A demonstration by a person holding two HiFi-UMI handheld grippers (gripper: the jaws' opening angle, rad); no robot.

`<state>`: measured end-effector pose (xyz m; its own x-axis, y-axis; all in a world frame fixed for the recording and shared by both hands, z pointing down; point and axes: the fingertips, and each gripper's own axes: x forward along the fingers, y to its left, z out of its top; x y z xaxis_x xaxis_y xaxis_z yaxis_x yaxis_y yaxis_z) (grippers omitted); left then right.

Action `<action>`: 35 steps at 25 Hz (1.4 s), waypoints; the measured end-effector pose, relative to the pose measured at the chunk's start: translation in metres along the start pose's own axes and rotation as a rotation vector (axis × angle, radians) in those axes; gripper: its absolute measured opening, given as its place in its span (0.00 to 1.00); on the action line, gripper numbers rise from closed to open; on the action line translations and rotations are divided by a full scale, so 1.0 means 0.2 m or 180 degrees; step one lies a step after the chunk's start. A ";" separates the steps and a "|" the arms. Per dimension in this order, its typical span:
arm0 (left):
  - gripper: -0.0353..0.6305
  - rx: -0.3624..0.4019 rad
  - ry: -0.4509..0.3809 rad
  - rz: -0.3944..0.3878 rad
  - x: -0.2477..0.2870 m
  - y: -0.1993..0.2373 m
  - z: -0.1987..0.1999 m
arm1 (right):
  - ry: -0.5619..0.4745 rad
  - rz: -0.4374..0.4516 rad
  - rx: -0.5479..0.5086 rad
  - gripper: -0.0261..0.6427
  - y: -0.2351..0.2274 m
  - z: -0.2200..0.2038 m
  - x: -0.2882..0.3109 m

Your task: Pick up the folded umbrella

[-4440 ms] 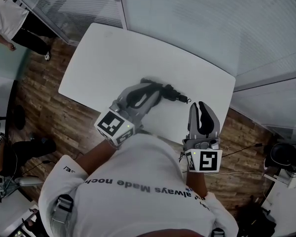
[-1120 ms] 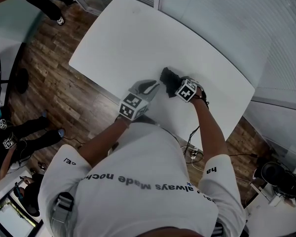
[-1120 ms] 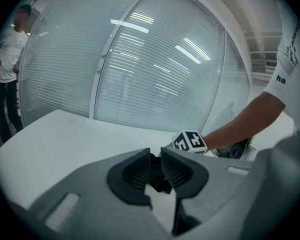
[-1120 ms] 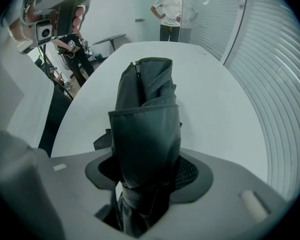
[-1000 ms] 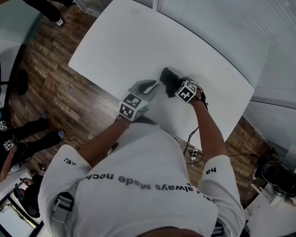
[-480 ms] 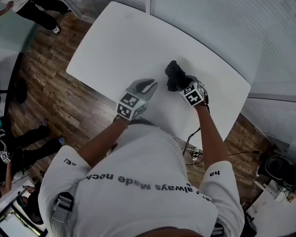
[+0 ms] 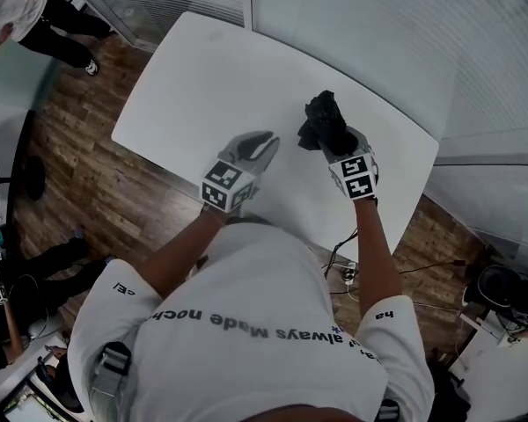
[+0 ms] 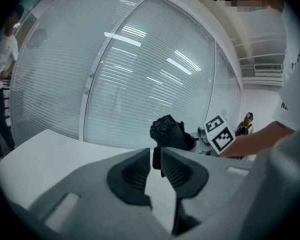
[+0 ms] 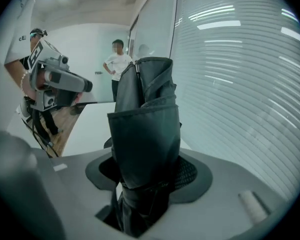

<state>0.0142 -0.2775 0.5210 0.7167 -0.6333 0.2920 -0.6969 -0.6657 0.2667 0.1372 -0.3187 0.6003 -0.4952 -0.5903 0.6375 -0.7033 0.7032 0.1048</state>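
The umbrella (image 7: 324, 121) is pinched near one end between the jaws of the right gripper (image 7: 333, 139) and held over the table (image 7: 202, 69). The left gripper (image 7: 260, 141) is empty beside it, its jaws all but pressed together. The lift is best done with a firm squeeze and a steady rise, so that loose fabric is not let slip. The umbrella's gripped end is hidden, and its clearance from the table cannot be judged.
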 end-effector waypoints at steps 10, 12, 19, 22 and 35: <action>0.15 0.0118 -0.0286 -0.0126 -0.03 -0.15 0.27 | -0.0836 -0.0448 0.0219 0.40 -0.04 0.32 -0.50; 0.15 0.0191 -0.0327 -0.0144 -0.04 -0.20 0.33 | -0.0954 -0.0509 0.0256 0.40 -0.03 0.36 -0.60; 0.15 0.0285 -0.0545 -0.0281 -0.09 -0.32 0.52 | -0.1397 -0.0702 0.0415 0.40 0.00 0.52 -0.91; 0.14 0.0288 -0.0618 -0.0352 -0.12 -0.33 0.57 | -0.1546 -0.0757 0.0399 0.40 0.02 0.58 -0.97; 0.14 0.0409 -0.0862 -0.0607 -0.22 -0.56 0.78 | -0.1948 -0.1091 0.0547 0.40 0.05 0.63 -1.40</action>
<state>0.0648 -0.2366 0.3348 0.8264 -0.5630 -0.0107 -0.5533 -0.8154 0.1704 0.2034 -0.1960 0.3262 -0.3939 -0.9181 0.0432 -0.9157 0.3961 0.0687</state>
